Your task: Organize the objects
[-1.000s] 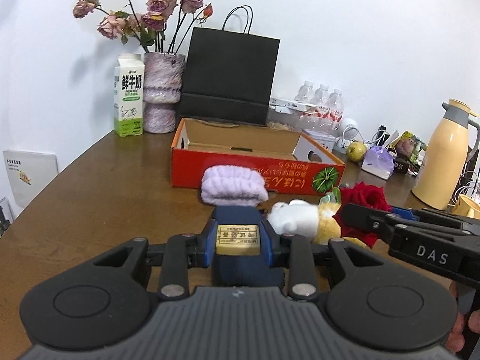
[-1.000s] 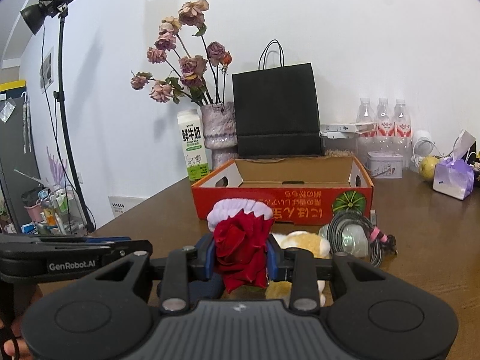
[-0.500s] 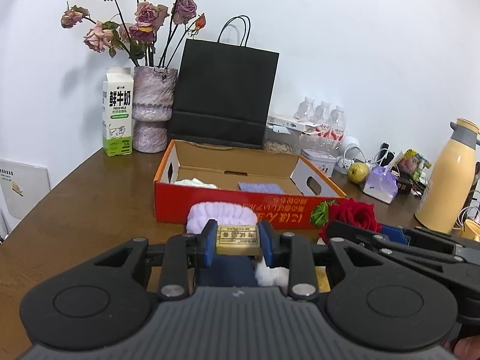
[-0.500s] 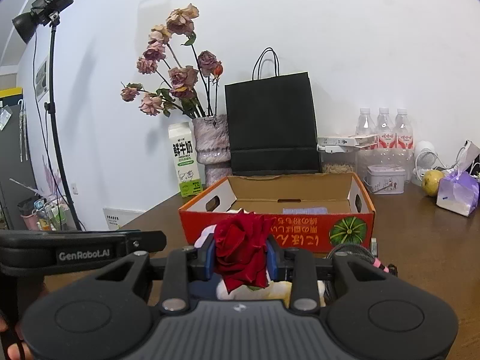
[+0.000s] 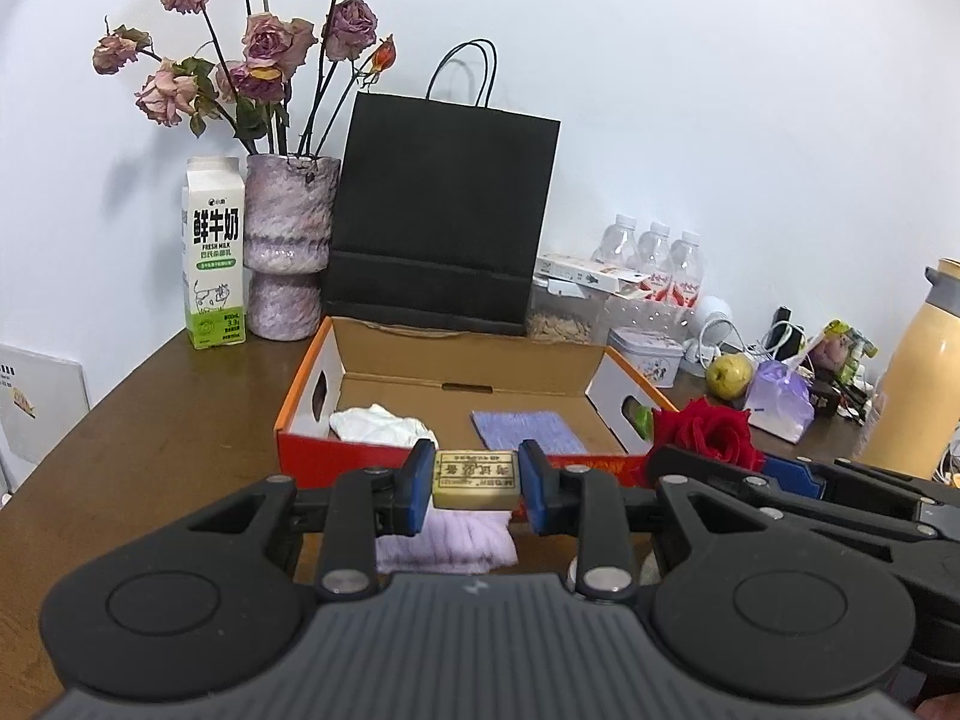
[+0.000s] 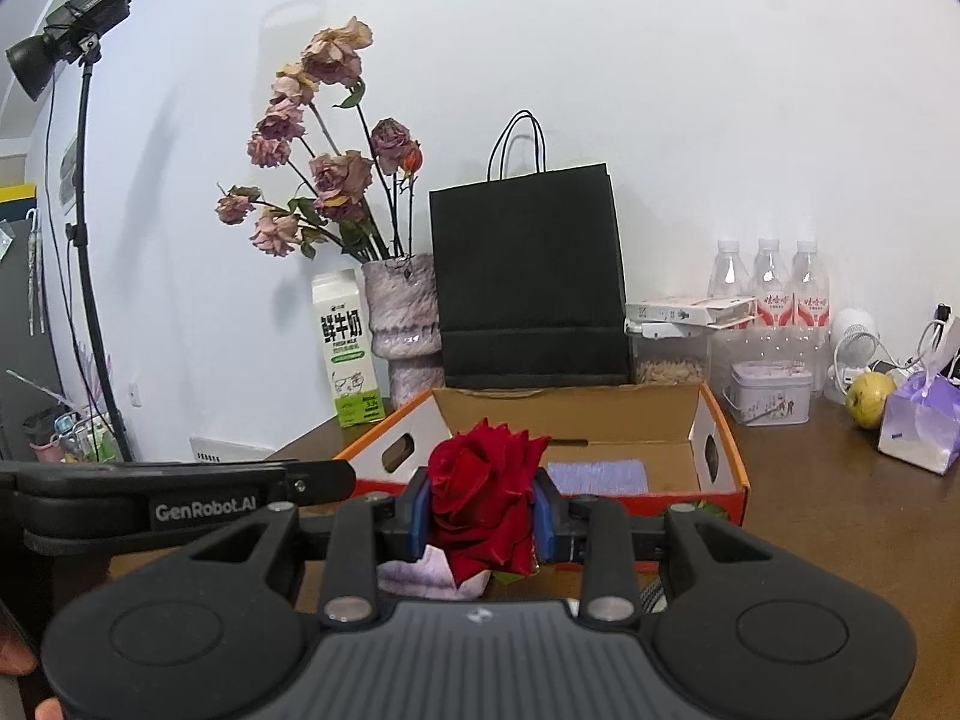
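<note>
A plain white wall runs behind a dark brown wooden bench. Against the wall stand a mottled purple vase of faded pink roses, a milk carton just left of it and a black paper bag to its right. Further right are three water bottles, a small tin, a yellow-green fruit and a cream flask. At far left a black lamp sits on a thin stand.

Brown wooden table: red box centre; milk carton, vase, black bag far; purple cloth near
</note>
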Demonstrator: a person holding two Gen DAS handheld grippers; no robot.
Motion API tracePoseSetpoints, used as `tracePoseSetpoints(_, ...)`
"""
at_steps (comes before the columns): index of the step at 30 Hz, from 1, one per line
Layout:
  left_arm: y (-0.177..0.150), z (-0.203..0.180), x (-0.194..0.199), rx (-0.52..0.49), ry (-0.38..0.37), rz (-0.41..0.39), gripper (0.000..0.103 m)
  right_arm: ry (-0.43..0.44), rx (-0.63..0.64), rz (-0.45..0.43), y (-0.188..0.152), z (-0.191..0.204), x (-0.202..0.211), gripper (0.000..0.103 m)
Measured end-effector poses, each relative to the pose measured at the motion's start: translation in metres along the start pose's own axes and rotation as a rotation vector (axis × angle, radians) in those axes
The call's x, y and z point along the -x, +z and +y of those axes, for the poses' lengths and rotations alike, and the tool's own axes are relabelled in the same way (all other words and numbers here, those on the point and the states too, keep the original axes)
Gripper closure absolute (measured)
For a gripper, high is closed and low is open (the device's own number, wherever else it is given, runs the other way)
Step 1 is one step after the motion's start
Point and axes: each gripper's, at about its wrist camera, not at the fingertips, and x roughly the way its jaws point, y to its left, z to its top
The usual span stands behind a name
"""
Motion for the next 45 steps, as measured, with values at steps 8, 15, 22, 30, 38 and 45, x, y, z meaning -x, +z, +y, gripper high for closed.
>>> tracePoseSetpoints(8, 0.015, 0.001, -0.020, 0.018, 0.016, -0.009, 0.072, 0.000, -0.003, 0.007, 0.010, -0.006, -0.019, 0.072)
tracePoseSetpoints(15, 0.025, -0.001, -0.040, 0.038, 0.011, -0.012, 0.072, -0.019, 0.003, 0.000, 0.022, -0.011, -0.035, 0.072)
tracePoseSetpoints(22, 0.036, 0.002, -0.059, 0.073, 0.015, -0.014, 0.072, -0.036, 0.000, -0.029, 0.035, -0.015, -0.052, 0.072)
tracePoseSetpoints(30, 0.050, 0.007, -0.082, 0.097, 0.021, -0.011, 0.072, -0.039, 0.003, -0.022, 0.044, -0.024, -0.076, 0.072)
tracePoseSetpoints(38, 0.057, 0.011, -0.098, 0.097, 0.036, -0.013, 0.072, -0.049, 0.002, -0.035, 0.055, -0.031, -0.094, 0.072)
tracePoseSetpoints(45, 0.061, 0.015, -0.114, 0.095, 0.048, -0.001, 0.072, -0.054, 0.000, -0.017, 0.057, -0.037, -0.113, 0.072)
